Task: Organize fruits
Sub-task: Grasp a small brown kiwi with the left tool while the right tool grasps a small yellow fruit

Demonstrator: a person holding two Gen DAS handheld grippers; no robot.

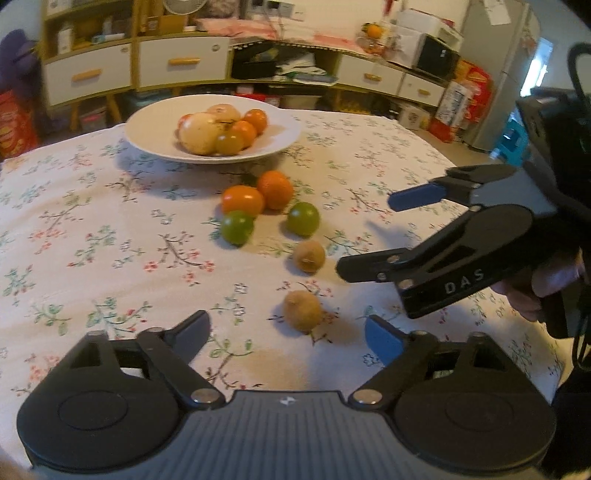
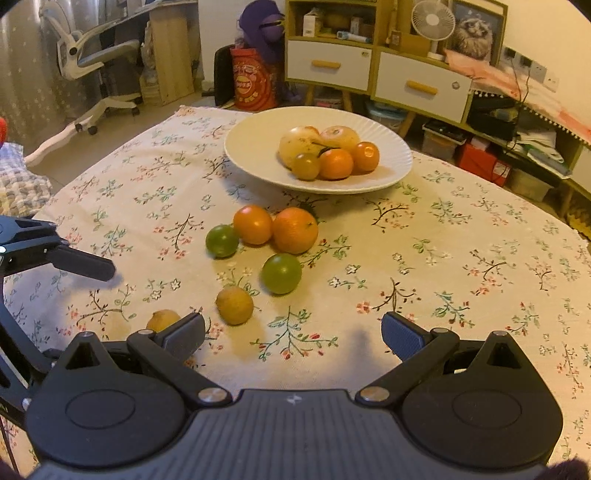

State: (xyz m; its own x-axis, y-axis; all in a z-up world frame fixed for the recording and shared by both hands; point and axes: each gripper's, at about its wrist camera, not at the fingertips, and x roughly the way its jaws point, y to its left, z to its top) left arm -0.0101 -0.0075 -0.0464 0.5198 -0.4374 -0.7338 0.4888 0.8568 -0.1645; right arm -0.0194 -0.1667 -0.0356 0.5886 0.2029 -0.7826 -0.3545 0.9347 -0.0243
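Six fruits loose below the plate

Six fruits lie mid-worktop, short of the white plate point(image 2: 258, 125) near the far edge. Left tool point(image 1: 287, 330) gapes empty around the near brown fruit point(image 1: 302, 309); right tool point(image 2: 291, 334), also wide and empty, faces the other brown fruit point(image 2: 234, 305). An off-centre pinch would likely roll either fruit away across the floral cloth point(image 2: 461, 258)

left wrist: downward, close | right wrist: likewise | shared: plate point(image 1: 155, 127)

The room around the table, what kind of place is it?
Most likely a lived-in home room: a table with a floral tablecloth, wooden cabinets with white drawers, a small desk fan and a white office chair.
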